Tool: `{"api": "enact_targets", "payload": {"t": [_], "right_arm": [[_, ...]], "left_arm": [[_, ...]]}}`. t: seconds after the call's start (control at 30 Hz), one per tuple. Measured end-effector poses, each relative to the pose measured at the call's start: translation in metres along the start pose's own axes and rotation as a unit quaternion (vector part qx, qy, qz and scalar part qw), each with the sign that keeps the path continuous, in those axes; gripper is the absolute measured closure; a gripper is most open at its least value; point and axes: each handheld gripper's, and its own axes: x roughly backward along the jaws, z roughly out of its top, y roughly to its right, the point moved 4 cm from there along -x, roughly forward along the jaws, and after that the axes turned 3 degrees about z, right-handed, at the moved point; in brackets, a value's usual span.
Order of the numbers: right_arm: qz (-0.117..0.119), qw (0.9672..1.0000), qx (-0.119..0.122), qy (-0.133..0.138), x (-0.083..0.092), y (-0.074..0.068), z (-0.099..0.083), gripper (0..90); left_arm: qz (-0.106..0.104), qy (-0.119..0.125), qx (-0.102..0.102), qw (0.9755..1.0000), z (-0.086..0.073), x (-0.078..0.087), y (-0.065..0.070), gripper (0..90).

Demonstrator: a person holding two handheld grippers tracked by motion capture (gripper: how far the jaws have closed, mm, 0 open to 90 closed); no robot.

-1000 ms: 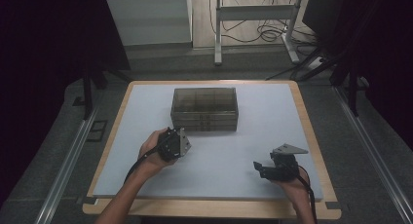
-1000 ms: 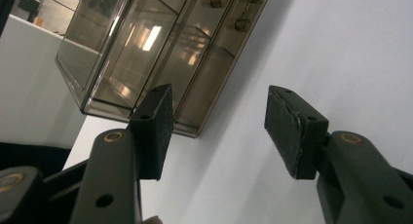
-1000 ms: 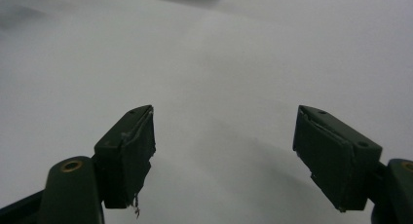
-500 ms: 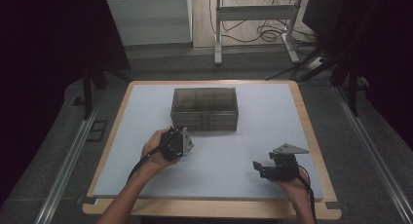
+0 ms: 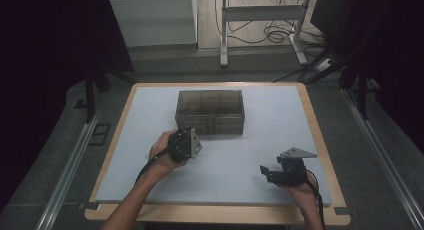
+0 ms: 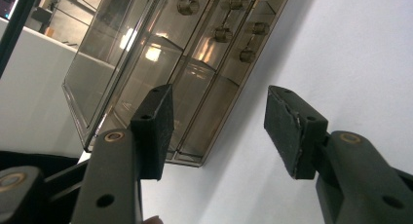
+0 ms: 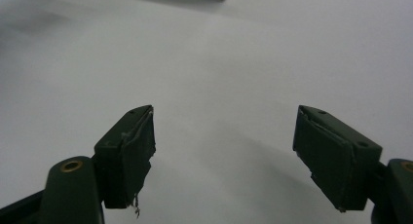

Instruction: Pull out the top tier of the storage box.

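A smoky transparent drawer cabinet stands toward the far middle of the white table, its long axis running left to right across the table and its drawer fronts, each with a small knob, facing the person. The left hand-held gripper hovers just short of the cabinet's front lower left corner, so the cabinet lies straight ahead of it and slightly to its right; in the left gripper view its two black jaws stand well apart with nothing between them, the near edge of the cabinet crossing behind the left jaw. The right hand-held gripper waits near the table's front right edge, well apart from the cabinet, which lies ahead of it and off to its left; its jaws too are spread wide and empty over bare table. The left hand is plainly the nearer, and the coming move looks to turn on carrying that gripper forward and across to a drawer knob.
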Motion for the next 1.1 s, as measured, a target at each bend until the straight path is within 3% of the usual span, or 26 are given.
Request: {"api": "enact_targets", "payload": {"t": [0.13,0.47,1.1], "right_arm": [[0.001,1.0,0.002,-0.001,-0.001,-0.001,0.0,22.8],[0.0,1.0,0.002,0.0,-0.001,0.0,0.0,22.8],[-0.001,1.0,0.007,-0.006,-0.004,-0.003,0.0,22.8]], "left_arm": [[0.0,-0.007,-0.011,0.9999,0.003,-0.001,-0.002,45.4],[0.004,-0.005,-0.012,0.9999,0.013,-0.006,-0.001,45.4],[0.005,0.001,0.0,1.0,0.018,-0.012,-0.003,41.7]]}}
